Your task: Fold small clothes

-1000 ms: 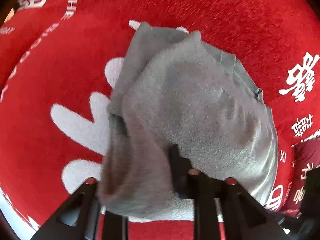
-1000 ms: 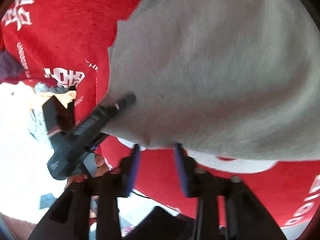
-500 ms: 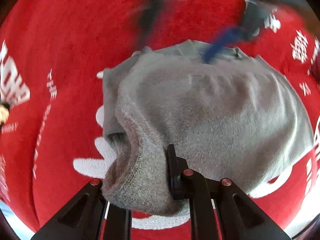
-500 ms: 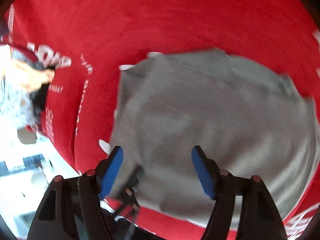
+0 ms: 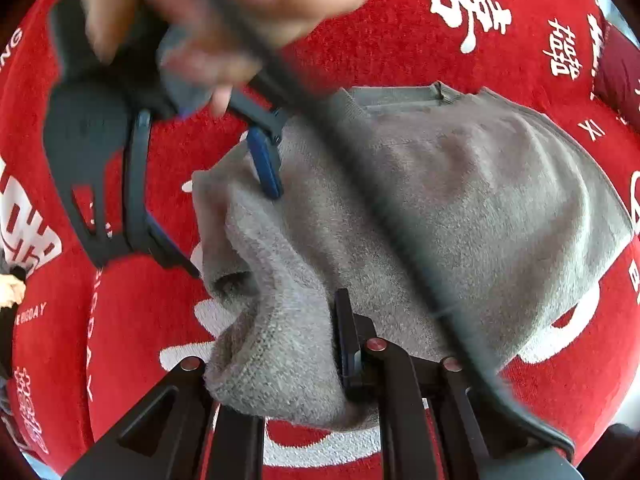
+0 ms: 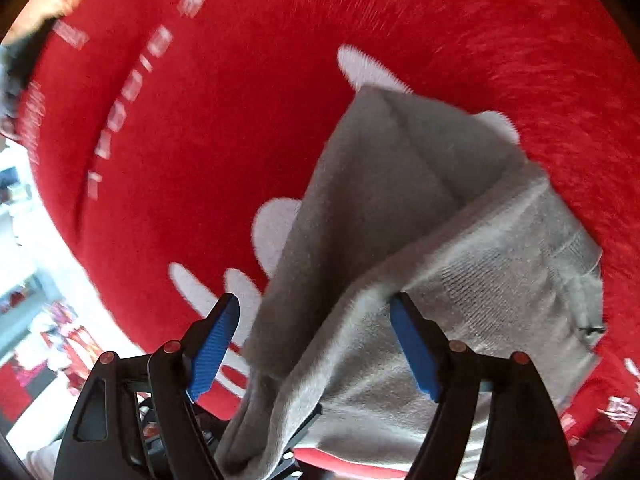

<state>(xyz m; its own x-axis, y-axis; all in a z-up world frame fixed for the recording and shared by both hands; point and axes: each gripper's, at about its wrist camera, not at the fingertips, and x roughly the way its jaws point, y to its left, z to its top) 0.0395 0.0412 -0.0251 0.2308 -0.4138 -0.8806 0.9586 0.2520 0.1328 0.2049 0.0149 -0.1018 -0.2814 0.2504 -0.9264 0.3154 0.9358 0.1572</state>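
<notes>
A small grey knitted garment lies partly folded on a red cloth with white lettering. My left gripper is shut on a bunched edge of it near the camera. My right gripper is open, its blue pads on either side of a raised fold of the same garment. In the left wrist view the right gripper and the hand holding it hang over the garment's far left corner, and a black cable crosses the cloth.
The red cloth's edge runs along the left in the right wrist view, with a bright cluttered floor beyond. A dark red item lies at the far right in the left wrist view.
My right gripper has swung across the garment from its wide face to the far left corner, staying open. My left gripper has kept its grip and turned a little.
</notes>
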